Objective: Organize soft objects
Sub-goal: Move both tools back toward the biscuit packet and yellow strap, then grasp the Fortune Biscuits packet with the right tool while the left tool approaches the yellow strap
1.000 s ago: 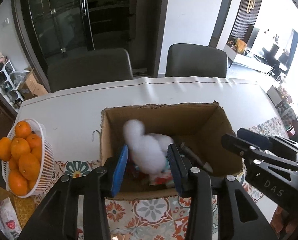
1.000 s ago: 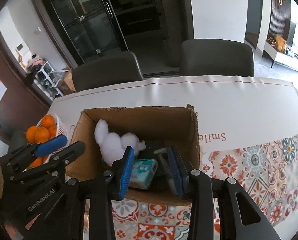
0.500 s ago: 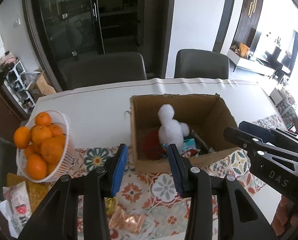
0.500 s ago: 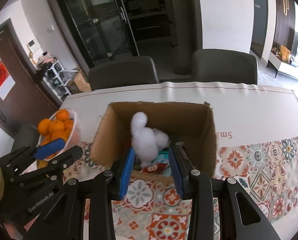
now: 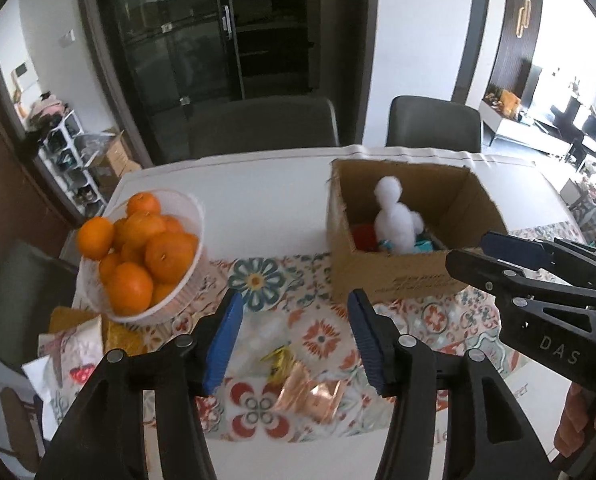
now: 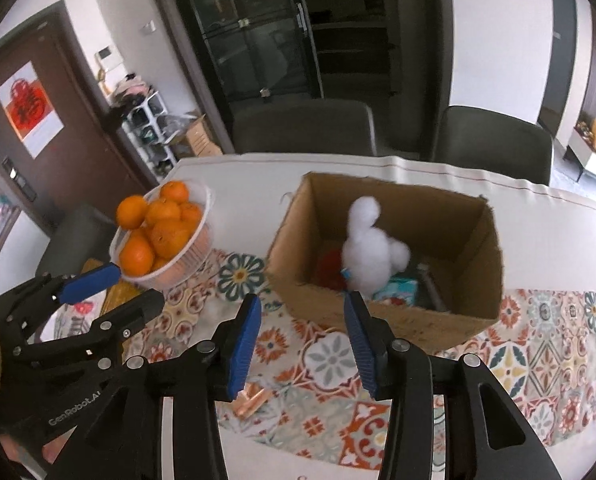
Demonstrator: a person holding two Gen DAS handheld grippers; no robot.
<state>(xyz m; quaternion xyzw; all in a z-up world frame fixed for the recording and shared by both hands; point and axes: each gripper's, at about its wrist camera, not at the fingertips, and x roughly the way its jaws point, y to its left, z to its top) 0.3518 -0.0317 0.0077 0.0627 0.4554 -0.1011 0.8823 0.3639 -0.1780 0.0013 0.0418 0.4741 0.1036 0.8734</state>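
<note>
Both fisheye views look steeply down and forward from above the near edge of the table [image 5: 265, 184], each between its own gripper's two arms at the bottom of the frame. The left view has the cardboard box [image 5: 398, 276] right of centre and the orange bowl [image 5: 193, 216] at left. The right view sits closer to the box [image 6: 382, 320], and both views share box, bowl [image 6: 201, 232], patterned cloth [image 6: 538, 344] and the two chairs beyond.

A white-clothed table [image 5: 265, 196] with a patterned runner [image 6: 538, 344] carried a cardboard box [image 6: 382, 320], a basket of oranges [image 5: 141, 248] and scattered wrappers [image 5: 310, 396].
</note>
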